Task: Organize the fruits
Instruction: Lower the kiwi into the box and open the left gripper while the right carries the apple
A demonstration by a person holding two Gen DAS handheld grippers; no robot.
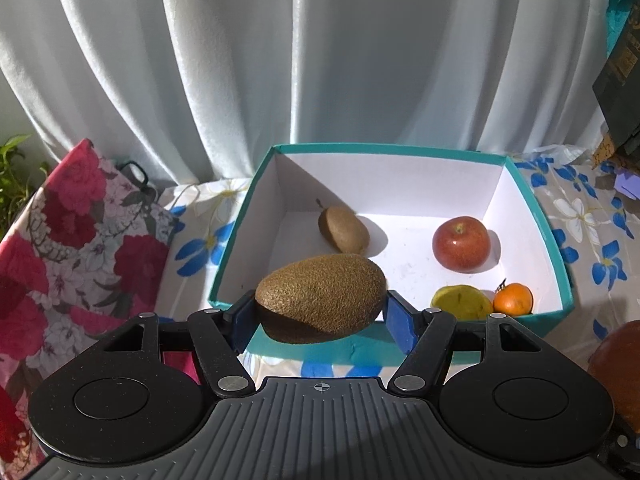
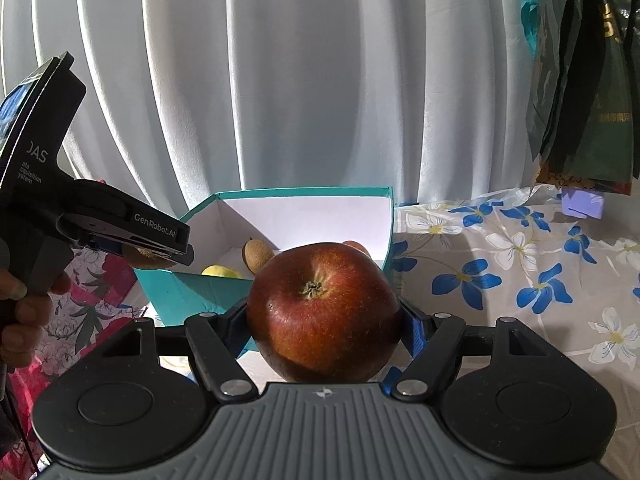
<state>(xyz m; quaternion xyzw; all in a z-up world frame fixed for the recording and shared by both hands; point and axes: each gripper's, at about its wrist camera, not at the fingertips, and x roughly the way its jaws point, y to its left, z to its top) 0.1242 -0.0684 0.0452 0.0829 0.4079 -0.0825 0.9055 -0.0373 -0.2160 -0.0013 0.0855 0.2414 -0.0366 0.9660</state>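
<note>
Now | left gripper (image 1: 320, 316) clamps kiwi (image 1: 322, 302) | right gripper (image 2: 324, 326) clamps apple (image 2: 324, 312)

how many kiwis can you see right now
2. One kiwi is clamped in the left gripper at the box's near wall; the other kiwi lies inside the box, back left.

two kiwis: one (image 1: 320, 298) held above the box's near-left edge, one (image 1: 343, 229) lying inside toward the back-left corner. two red apples: one (image 1: 461, 242) inside toward the back-right corner, one (image 2: 324, 312) held outside, off the box's near-right corner. one small orange (image 1: 513, 299) in the box's near-right corner. one yellow-green fruit (image 1: 460, 301) just beside it along the near edge. one teal box (image 1: 554, 240). two grippers, the left (image 1: 320, 312) and the right (image 2: 324, 320).
</note>
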